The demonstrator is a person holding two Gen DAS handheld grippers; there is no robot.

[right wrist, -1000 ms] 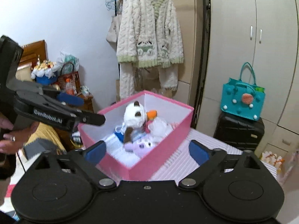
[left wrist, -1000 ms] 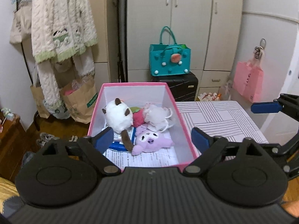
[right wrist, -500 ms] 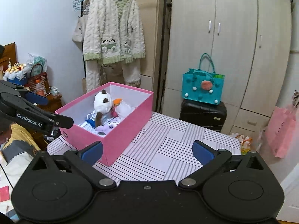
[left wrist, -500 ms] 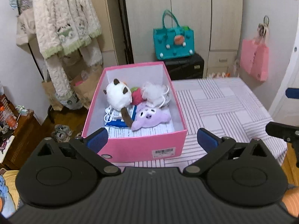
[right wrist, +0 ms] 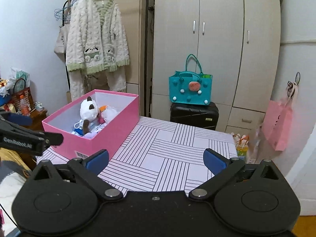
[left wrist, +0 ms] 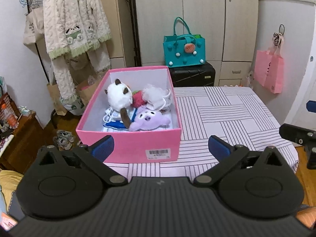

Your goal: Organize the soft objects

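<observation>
On the striped table point(left wrist: 227, 114) the pink box point(left wrist: 130, 148) at 11 o'clock holds the white plush point(left wrist: 119, 96) and purple plush point(left wrist: 148, 120), while the left gripper point(left wrist: 161, 146) and right gripper point(right wrist: 156, 159) hover with jaws apart and empty, so I judge the sorting nearly finished and the next move only a check.

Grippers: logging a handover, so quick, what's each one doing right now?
Left gripper: open, holding nothing.
Right gripper: open, holding nothing.
</observation>
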